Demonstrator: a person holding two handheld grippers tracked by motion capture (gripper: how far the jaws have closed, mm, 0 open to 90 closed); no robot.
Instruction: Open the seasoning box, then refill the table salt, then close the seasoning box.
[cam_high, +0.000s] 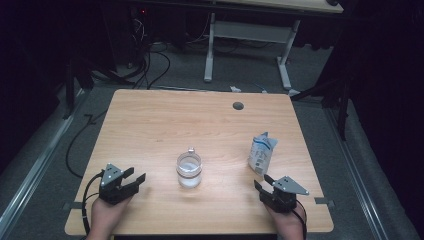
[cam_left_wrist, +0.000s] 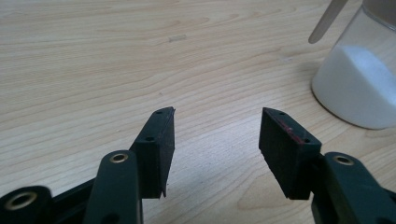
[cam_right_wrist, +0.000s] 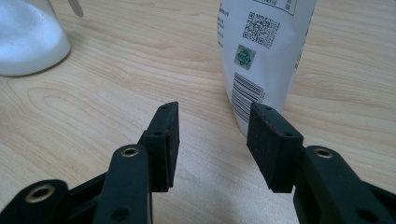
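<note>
A pale wooden surface (cam_high: 200, 120) is standing in a dim room, with cables trailing over the grey floor behind it. In the high view, a glass jar (cam_high: 189, 170) part-filled with white powder is sitting near the middle, and a white pouch (cam_high: 261, 152) is standing upright to its right. The left tool (cam_high: 131, 179) is resting released at the near left corner, well apart from the jar; the right tool (cam_high: 263, 182) is lying released just beside the pouch.

In the left gripper view, the left tool (cam_left_wrist: 216, 133) is gaping over bare wood, with the jar (cam_left_wrist: 357, 84) off to the right.

In the right gripper view, the right tool (cam_right_wrist: 212, 135) is pointing at the pouch's (cam_right_wrist: 264, 51) lower edge, its jaws apart and gripping nothing. The pouch is looking soft, light and crushable, likely slippery, so pinching its flat upper seam seems wisest. The jar (cam_right_wrist: 28, 37), being rigid, breakable and heavier, is asking for a grip across its wall.
</note>
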